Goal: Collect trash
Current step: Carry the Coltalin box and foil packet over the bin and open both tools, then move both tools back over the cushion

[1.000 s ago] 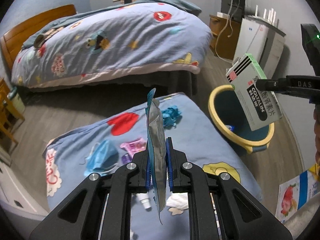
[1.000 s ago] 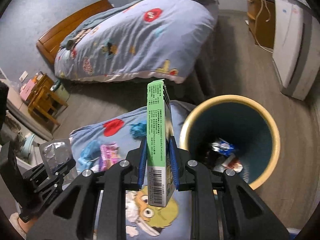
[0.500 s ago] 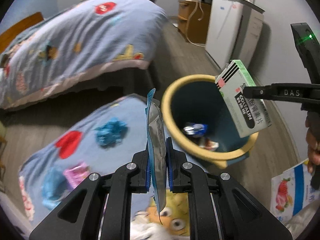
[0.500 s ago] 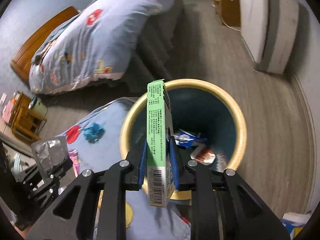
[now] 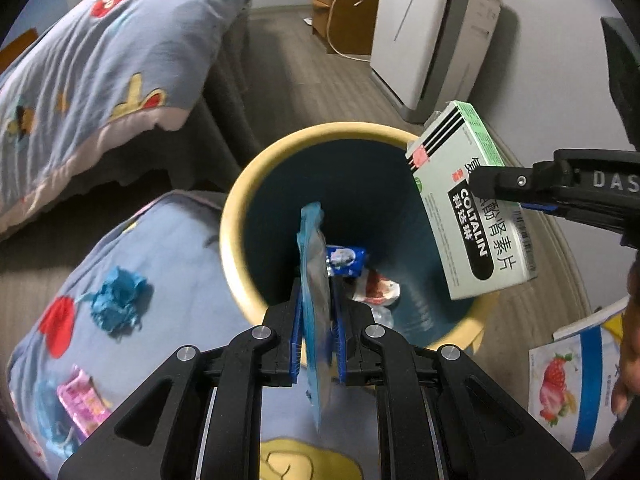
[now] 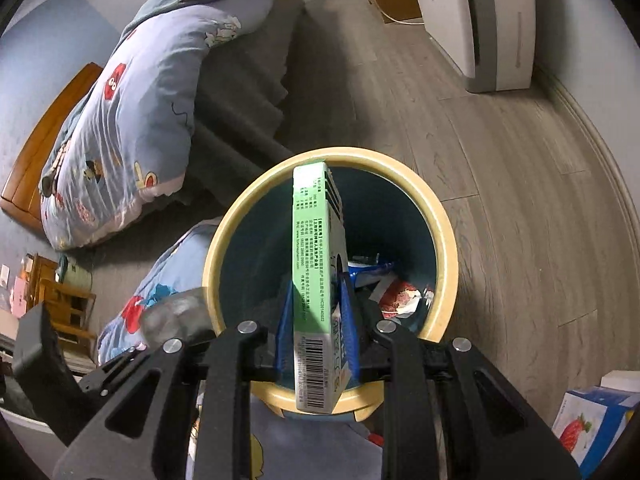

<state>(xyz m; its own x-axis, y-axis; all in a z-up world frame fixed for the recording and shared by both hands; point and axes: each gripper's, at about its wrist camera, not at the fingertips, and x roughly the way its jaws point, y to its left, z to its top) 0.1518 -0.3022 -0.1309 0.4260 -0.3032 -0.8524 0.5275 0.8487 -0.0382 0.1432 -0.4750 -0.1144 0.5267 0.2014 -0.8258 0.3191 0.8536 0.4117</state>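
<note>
While your left hand-held gripper (image 5: 318, 312) stays clamped on the foil wrapper (image 5: 314, 280), your right hand-held gripper (image 6: 316, 320) clamps the green box (image 6: 316, 264). Both items hang above the bin (image 6: 448, 248); discarded wrappers (image 6: 400, 296) lie inside at 2 o'clock.

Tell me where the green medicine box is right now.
The box is clamped in the right tool, over the open bin; in the left view it hangs above the bin's right rim.
</note>
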